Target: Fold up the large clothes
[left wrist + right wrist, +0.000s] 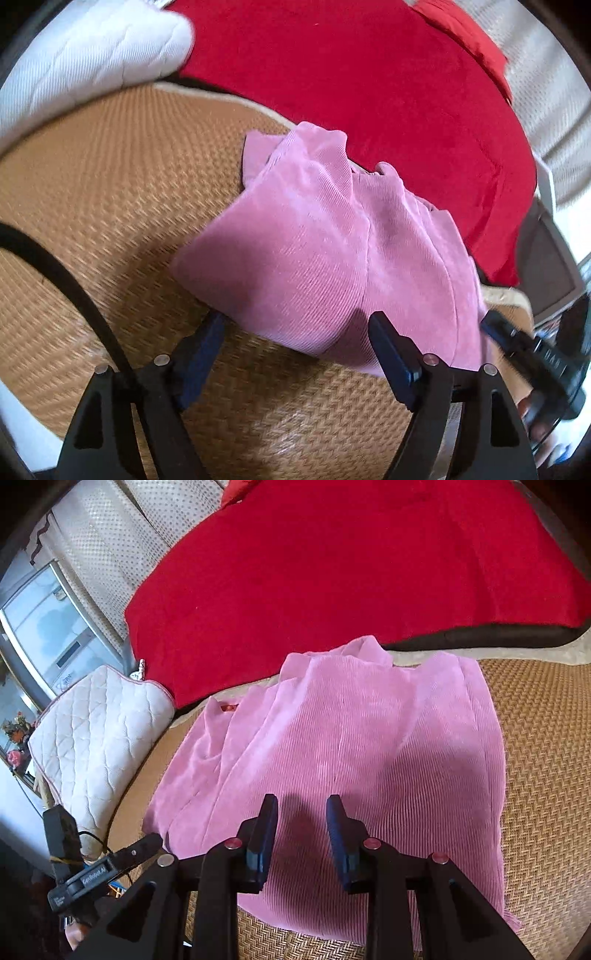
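Pink ribbed garment [332, 746] lies partly folded on the woven straw mat [546, 738], its far edge beside the red blanket [332, 565]. Over the garment's near edge the right gripper [302, 805] hovers, fingers parted and empty. At its other near corner the left gripper [295, 325] is spread wide, gripping nothing. A quilted white cushion [96, 731] sits beside the mat.

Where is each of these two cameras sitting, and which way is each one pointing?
Left wrist: on the left gripper, looking along its open fingers at the pink garment's edge on the woven mat.
Right wrist: on the right gripper, fingers open, above the garment.
Shared: garment, mat, red blanket; each view catches the other gripper at its edge.
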A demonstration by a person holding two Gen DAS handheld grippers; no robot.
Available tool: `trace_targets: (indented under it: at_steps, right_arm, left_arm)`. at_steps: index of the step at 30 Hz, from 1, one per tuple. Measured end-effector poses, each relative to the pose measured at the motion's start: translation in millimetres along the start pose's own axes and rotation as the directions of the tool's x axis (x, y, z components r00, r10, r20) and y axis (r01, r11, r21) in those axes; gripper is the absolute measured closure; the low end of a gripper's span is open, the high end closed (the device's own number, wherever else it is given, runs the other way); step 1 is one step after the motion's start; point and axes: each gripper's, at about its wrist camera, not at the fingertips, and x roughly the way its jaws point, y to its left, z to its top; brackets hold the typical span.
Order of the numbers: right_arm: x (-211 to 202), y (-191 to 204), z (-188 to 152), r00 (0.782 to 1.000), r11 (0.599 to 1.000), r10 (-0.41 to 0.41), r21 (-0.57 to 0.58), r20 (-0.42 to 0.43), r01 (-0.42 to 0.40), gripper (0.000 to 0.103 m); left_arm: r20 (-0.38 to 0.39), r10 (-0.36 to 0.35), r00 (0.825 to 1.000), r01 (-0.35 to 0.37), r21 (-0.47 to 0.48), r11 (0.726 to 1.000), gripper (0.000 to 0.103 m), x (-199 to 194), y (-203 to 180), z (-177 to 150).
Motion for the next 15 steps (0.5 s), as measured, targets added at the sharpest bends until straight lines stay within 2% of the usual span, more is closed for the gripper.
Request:
trace_targets:
  at_steps: [4, 7, 8, 12, 14, 15]
  right_arm:
    - [0.3, 2.7, -0.2, 1.000, 1.000, 0.004, -0.009, 0.012, -0.004, 0.072]
    - [1.5, -0.2, 1.1, 1.000, 1.000, 0.001, 0.005, 0.019, -0.001, 0.072]
    - [3.6, -0.8, 1.3, 1.000, 1.000, -0.001, 0.010, 0.016, 0.000, 0.072]
    - [22.7, -13.1, -0.1, 0.998, 0.998, -0.035, 0.050, -0.061, 0.038, 0.072]
    - [29.8, -21.4, -0.2, 0.996, 0.996, -0.002, 0.092, -0.088, 0.010, 0.072]
    - [30.3, -23.2, 0.8, 0.996, 0.995, 0.006, 0.101, -0.089, 0.003, 0.072]
  left_arm:
    - [0.043, -0.029, 0.999, 0.030, -0.021, 0.999, 0.023, 6.2, -4.5, 0.3]
    - [0.090, -0.039, 0.995, 0.041, -0.015, 0.999, 0.043, 7.8, -9.6, 1.5]
    - [0.100, -0.035, 0.994, 0.037, -0.009, 0.999, 0.046, 8.8, -11.2, 2.6]
    - [0.107, -0.043, 0.993, 0.046, -0.027, 0.999, 0.043, 18.0, -10.0, 8.6]
    - [0.106, -0.079, 0.991, 0.084, -0.052, 0.995, 0.026, 21.3, -9.7, 10.4]
    - [0.110, -0.094, 0.990, 0.101, -0.064, 0.993, 0.024, 23.2, -10.4, 11.6]
